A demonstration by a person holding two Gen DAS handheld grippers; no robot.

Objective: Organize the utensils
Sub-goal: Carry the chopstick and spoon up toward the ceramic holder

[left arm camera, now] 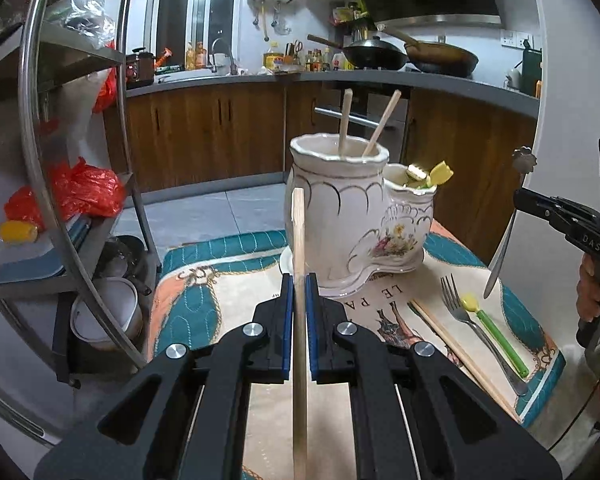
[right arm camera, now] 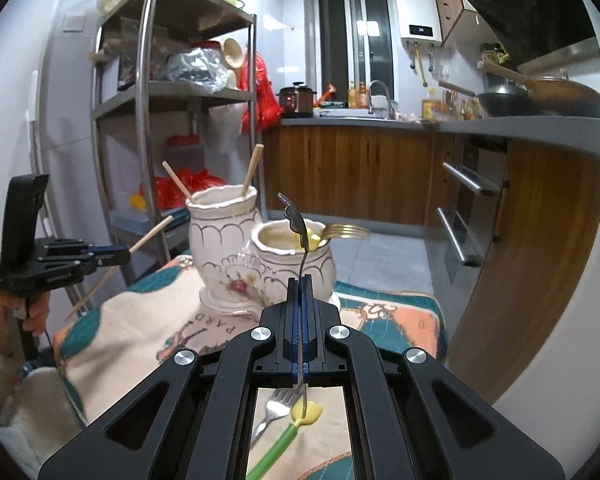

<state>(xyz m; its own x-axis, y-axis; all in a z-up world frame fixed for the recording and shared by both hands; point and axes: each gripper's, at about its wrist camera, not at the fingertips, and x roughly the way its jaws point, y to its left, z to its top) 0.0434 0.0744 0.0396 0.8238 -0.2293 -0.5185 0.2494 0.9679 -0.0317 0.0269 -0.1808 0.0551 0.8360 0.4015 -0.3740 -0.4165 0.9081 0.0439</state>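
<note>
A white ceramic holder with a tall pot and a lower pot stands on the cloth-covered table. Two chopsticks stand in the tall pot. The lower pot holds a gold fork and a yellow piece. My left gripper is shut on a wooden chopstick, just in front of the tall pot. My right gripper is shut on a metal spoon, handle end up, near the lower pot. A fork, a green-handled yellow spoon and a chopstick lie on the cloth.
A patterned teal and cream cloth covers the table. A metal shelf rack with bags and bowls stands to the left. Kitchen counter and wooden cabinets run behind, with woks on the stove.
</note>
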